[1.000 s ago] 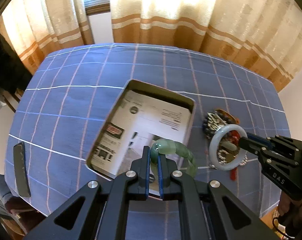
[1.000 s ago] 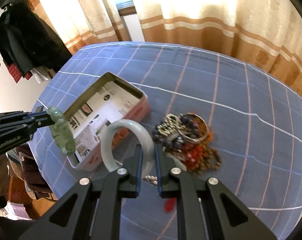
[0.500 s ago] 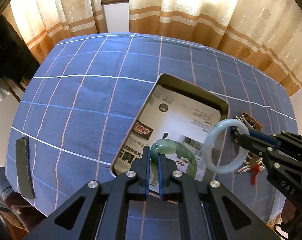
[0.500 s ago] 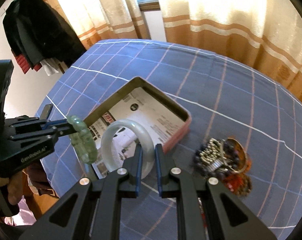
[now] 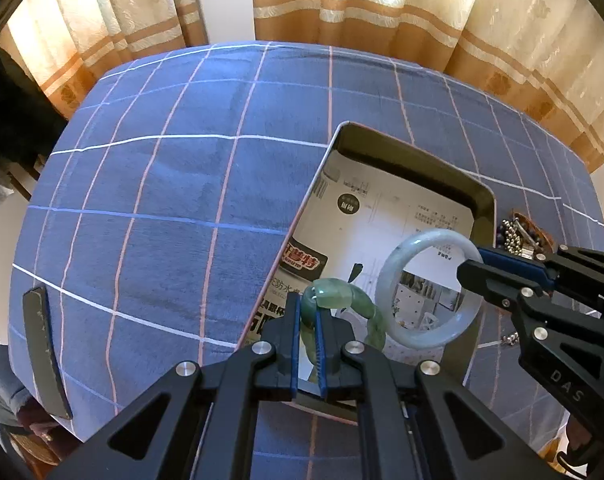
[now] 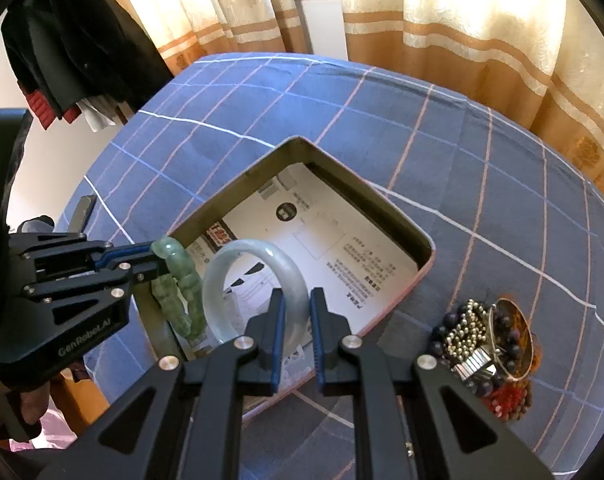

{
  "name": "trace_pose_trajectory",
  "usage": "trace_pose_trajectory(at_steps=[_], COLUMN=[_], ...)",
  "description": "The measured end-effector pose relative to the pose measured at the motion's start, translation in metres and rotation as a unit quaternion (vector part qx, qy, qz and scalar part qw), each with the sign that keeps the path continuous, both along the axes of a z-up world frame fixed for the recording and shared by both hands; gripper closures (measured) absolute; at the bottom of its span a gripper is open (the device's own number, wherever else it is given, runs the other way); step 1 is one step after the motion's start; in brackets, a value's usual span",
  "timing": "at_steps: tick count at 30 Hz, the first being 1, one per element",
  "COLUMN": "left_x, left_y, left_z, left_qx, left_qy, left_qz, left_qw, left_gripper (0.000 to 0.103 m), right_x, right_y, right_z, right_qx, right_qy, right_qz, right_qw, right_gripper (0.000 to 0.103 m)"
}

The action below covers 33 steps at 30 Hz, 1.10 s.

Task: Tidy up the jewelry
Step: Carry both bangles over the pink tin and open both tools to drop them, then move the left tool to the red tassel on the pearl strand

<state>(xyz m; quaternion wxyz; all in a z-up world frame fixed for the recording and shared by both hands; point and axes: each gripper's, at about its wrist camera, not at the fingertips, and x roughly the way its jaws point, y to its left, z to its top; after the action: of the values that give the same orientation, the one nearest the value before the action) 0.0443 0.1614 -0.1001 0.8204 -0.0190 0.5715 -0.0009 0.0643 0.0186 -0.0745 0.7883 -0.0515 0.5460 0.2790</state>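
My left gripper [image 5: 306, 322] is shut on a green beaded jade bracelet [image 5: 353, 306], held over the near end of an open metal tin [image 5: 401, 152] lined with printed paper. My right gripper [image 6: 296, 312] is shut on a pale jade bangle [image 6: 258, 256], also held over the tin. In the left wrist view the bangle [image 5: 429, 286] hangs just right of the green bracelet; in the right wrist view the green bracelet [image 6: 178, 280] sits just left of the bangle. The two pieces are close but apart.
A heap of bead bracelets and chains [image 6: 485, 344] lies on the blue checked tablecloth [image 5: 162, 184] right of the tin. A dark flat bar [image 5: 46, 348] lies at the table's left edge. Curtains [image 5: 381, 4] hang behind. Dark clothes [image 6: 74, 40] hang at far left.
Both grippers have moved left with their pieces, from near the jewelry heap to over the tin. The bangle now hangs above the tin's paper lining next to the green bracelet.
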Motion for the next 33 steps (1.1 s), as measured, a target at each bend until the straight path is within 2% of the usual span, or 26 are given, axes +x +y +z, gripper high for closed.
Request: trace_pose_trajectory(at_steps=[17,19,20,21,23,26,28,33], left_x=[0.012,0.013,0.014,0.014,0.015,0.013,0.012,0.007], left_y=[-0.003,-0.004,-0.005,-0.006,-0.007,-0.011,-0.013,-0.014], left_z=[-0.018,-0.019,-0.019,-0.018,-0.016,-0.011,-0.005,0.009], left_qx=[0.003,0.007,0.011,0.017,0.006,0.014,0.014,0.005], left_qy=[0.034,0.038,0.036,0.033,0.030,0.029,0.023,0.014], left_qz=[-0.014,-0.010,-0.009,-0.006,-0.006,-0.006,-0.007,0.004], left_qw=[0.9993,0.9992,0.9992,0.9993,0.9995,0.9995,0.9996,0.9999], left_gripper=[0.095,0.092,0.085,0.070,0.061,0.060,0.060,0.060], right_x=[0.007,0.008,0.008,0.008,0.008,0.007,0.006,-0.002], right_y=[0.004,0.003,0.002,0.001,0.000,-0.003,-0.010,-0.039], right_z=[-0.017,-0.016,-0.015,-0.013,-0.010,-0.004,0.002,0.018], right_qx=[-0.015,-0.009,-0.009,-0.009,-0.004,-0.005,0.000,-0.001], right_qy=[0.021,0.022,0.019,0.014,0.012,-0.001,-0.008,-0.032], right_qz=[-0.002,-0.003,-0.004,-0.006,-0.005,-0.007,-0.013,-0.034], right_qw=[1.000,1.000,1.000,1.000,1.000,1.000,1.000,0.999], right_gripper=[0.086,0.084,0.082,0.080,0.079,0.075,0.067,0.062])
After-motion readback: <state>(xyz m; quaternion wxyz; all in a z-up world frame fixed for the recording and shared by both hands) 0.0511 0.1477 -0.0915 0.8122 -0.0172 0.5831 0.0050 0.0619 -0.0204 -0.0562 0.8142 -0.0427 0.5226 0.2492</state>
